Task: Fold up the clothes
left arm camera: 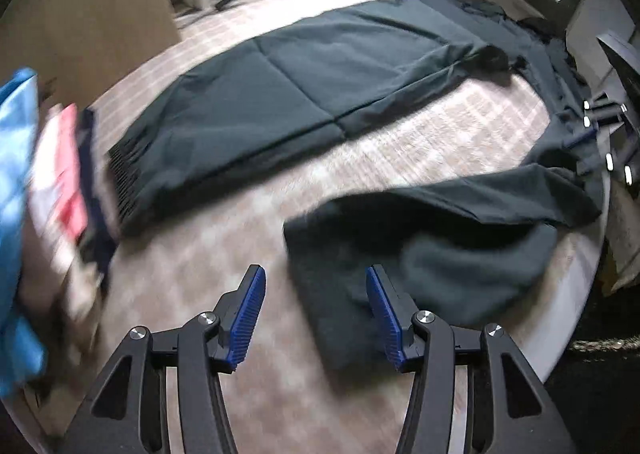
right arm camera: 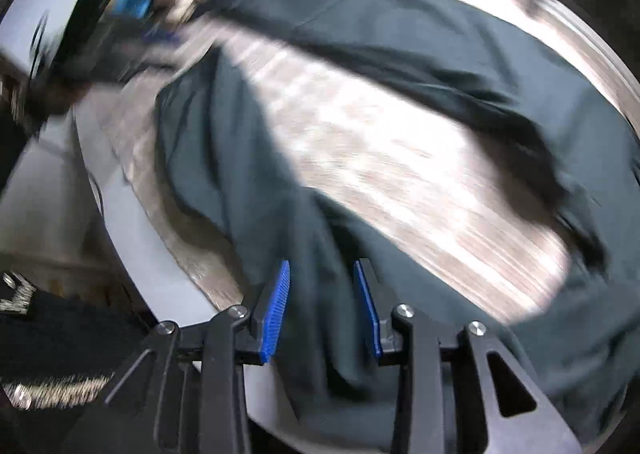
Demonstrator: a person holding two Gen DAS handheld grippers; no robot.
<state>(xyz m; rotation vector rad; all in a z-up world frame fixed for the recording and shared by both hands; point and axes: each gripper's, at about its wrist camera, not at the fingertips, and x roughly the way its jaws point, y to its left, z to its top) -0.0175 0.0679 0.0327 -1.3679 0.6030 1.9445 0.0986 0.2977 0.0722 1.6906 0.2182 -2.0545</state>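
Across the middle of the left wrist frame a dark green garment (left arm camera: 280, 94) lies spread on the pale checked table (left arm camera: 420, 142), its long panel flattened, likely so that edges can be matched for folding; a looser sleeve-like part (left arm camera: 420, 254) bunches at lower right; a stack of coloured clothes (left arm camera: 48, 190) sits at the left edge. At bottom centre the left gripper (left arm camera: 316, 310) is spread wide with nothing between its pads, the bunched cloth just beside its right finger. Low in the right wrist frame the right gripper (right arm camera: 322, 306) straddles a ridge of the same cloth (right arm camera: 324, 254); its pads stand apart, not visibly pinching.
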